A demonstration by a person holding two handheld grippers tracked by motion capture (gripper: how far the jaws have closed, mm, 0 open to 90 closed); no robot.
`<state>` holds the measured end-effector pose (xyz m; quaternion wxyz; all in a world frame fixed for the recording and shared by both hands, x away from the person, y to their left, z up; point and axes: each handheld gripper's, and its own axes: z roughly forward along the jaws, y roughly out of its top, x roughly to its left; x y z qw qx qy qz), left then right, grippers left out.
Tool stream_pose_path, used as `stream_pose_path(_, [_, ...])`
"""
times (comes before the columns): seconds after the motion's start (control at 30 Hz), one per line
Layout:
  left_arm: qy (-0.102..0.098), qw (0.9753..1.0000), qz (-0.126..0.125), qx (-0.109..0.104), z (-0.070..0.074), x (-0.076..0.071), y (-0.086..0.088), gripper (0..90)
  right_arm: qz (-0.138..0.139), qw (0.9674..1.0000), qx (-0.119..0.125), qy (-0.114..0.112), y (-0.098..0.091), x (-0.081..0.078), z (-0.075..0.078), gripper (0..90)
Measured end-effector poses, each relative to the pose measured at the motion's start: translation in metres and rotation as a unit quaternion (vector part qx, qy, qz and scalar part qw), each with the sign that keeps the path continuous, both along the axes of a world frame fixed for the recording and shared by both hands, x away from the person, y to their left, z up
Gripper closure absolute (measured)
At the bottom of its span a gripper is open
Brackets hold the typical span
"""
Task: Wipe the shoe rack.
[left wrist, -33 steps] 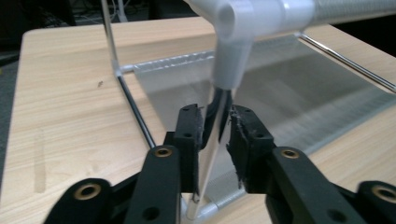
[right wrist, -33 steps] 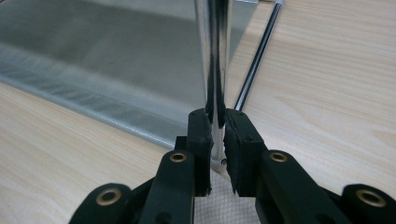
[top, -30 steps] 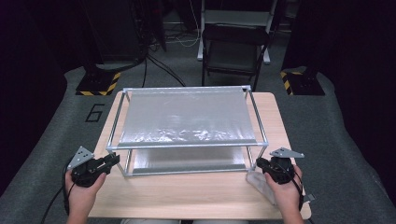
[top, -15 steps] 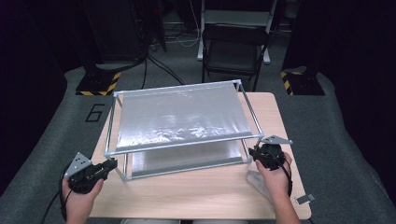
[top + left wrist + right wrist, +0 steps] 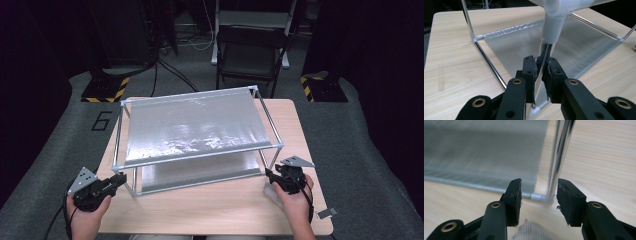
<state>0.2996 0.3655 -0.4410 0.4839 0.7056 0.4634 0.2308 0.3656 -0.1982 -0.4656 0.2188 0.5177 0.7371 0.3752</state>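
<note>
A two-tier rack (image 5: 195, 125) of shiny metal rods and grey fabric shelves stands askew on the wooden table (image 5: 225, 212). My left gripper (image 5: 119, 179) is at its front left corner. In the left gripper view this gripper (image 5: 541, 63) is shut on the upright post (image 5: 546, 48) below a white connector (image 5: 554, 22). My right gripper (image 5: 270, 175) is at the front right corner. Its jaws have just been opening. In the right gripper view it (image 5: 539, 192) stands open, with the foot of the post (image 5: 559, 157) between the pads and touching neither.
A scrap of pale cloth (image 5: 529, 231) lies on the table under the right gripper. A small grey tag (image 5: 326, 213) sits near the front right table corner. Beyond the table stand a folding chair (image 5: 250, 55) and striped stand bases (image 5: 105, 90).
The right gripper let go of the front right post and its jaws opened. The rack's right end swung away from the person. The left gripper kept its grip in place.
</note>
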Motion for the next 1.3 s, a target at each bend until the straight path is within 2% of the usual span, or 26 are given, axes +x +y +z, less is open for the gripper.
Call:
stream_pose_path(0.07, [0.001, 1.0, -0.001, 0.002, 0.0, 0.0, 0.0, 78.9, 0.002, 1.0, 0.005, 0.001, 0.001, -0.005, -0.001, 54.5])
stream_pose_path(0.17, [-0.003, 1.0, 0.001, 0.002, -0.001, -0.001, -0.002, 78.9, 0.024, 0.9997, 0.004, 0.004, 0.011, -0.012, -0.007, 54.3])
stream_pose_path(0.2, [-0.004, 1.0, 0.0, 0.001, -0.001, -0.002, -0.003, 78.9, 0.024, 0.9997, 0.004, 0.004, 0.011, -0.012, -0.007, 54.3])
stream_pose_path(0.3, [-0.004, 0.9999, -0.005, 0.009, 0.0, -0.004, -0.006, 79.2, 0.036, 0.9993, 0.002, 0.01, 0.021, -0.008, -0.015, 52.9])
stream_pose_path(0.33, [-0.002, 0.9999, -0.006, 0.01, 0.0, -0.004, -0.008, 79.2, 0.037, 0.9991, 0.012, 0.015, 0.025, -0.006, -0.018, 52.7])
stream_pose_path(0.37, [-0.002, 0.9999, -0.007, 0.009, 0.0, -0.005, -0.009, 79.2, 0.045, 0.9987, 0.015, 0.017, 0.032, -0.002, -0.024, 52.1])
stream_pose_path(0.47, [-0.005, 0.9999, -0.011, 0.008, -0.001, -0.006, -0.01, 79.2, 0.051, 0.9983, 0.015, 0.022, 0.038, 0.002, -0.028, 51.2])
stream_pose_path(0.5, [-0.005, 0.9999, -0.014, 0.004, -0.001, -0.007, -0.011, 79.1, 0.052, 0.998, 0.023, 0.029, 0.045, 0.005, -0.032, 50.3])
stream_pose_path(0.63, [-0.006, 0.9997, -0.023, 0.004, -0.002, -0.01, -0.015, 79.2, 0.066, 0.997, 0.02, 0.034, 0.054, 0.013, -0.037, 48.8])
stream_pose_path(0.7, [-0.009, 0.9995, -0.029, 0.012, -0.002, -0.012, -0.018, 79.2, 0.061, 0.997, 0.026, 0.039, 0.058, 0.014, -0.038, 48.3])
stream_pose_path(0.8, [-0.008, 0.9993, -0.033, 0.014, -0.002, -0.015, -0.021, 79.4, 0.074, 0.9963, 0.024, 0.037, 0.064, 0.018, -0.04, 47.8])
stream_pose_path(0.83, [-0.013, 0.9993, -0.034, 0.011, -0.003, -0.015, -0.022, 79.4, 0.073, 0.9959, 0.026, 0.046, 0.066, 0.018, -0.04, 47.7])
stream_pose_path(0.87, [-0.008, 0.9988, -0.048, 0.013, -0.002, -0.016, -0.024, 79.4, 0.081, 0.9953, 0.019, 0.051, 0.069, 0.02, -0.042, 47.3])
stream_pose_path(0.9, [-0.009, 0.9983, -0.056, 0.015, -0.002, -0.017, -0.026, 79.4, 0.083, 0.9947, 0.025, 0.056, 0.071, 0.02, -0.045, 47.1])
stream_pose_path(0.97, [-0.01, 0.9978, -0.063, 0.017, -0.002, -0.018, -0.029, 79.4, 0.081, 0.9943, 0.031, 0.062, 0.073, 0.02, -0.045, 46.8])
stream_pose_path(1.07, [-0.007, 0.9969, -0.076, 0.019, -0.002, -0.021, -0.035, 79.5, 0.092, 0.9937, 0.022, 0.06, 0.074, 0.023, -0.048, 45.3])
stream_pose_path(1.1, [-0.008, 0.9966, -0.08, 0.019, -0.003, -0.021, -0.038, 79.5, 0.086, 0.9931, 0.043, 0.067, 0.077, 0.023, -0.048, 45.1])
stream_pose_path(1.17, [-0.008, 0.9959, -0.089, 0.017, -0.003, -0.022, -0.041, 79.5, 0.087, 0.9932, 0.036, 0.068, 0.078, 0.025, -0.05, 44.9])
stream_pose_path(1.23, [-0.012, 0.994, -0.107, 0.019, -0.005, -0.023, -0.047, 79.5, 0.087, 0.9921, 0.048, 0.077, 0.082, 0.025, -0.05, 44.2])
stream_pose_path(1.27, [-0.013, 0.9935, -0.112, 0.02, -0.005, -0.024, -0.048, 79.5, 0.093, 0.9916, 0.044, 0.078, 0.083, 0.027, -0.051, 43.8])
stream_pose_path(1.3, [-0.016, 0.9931, -0.114, 0.019, -0.006, -0.025, -0.051, 79.5, 0.1, 0.9915, 0.041, 0.072, 0.084, 0.028, -0.052, 43.7])
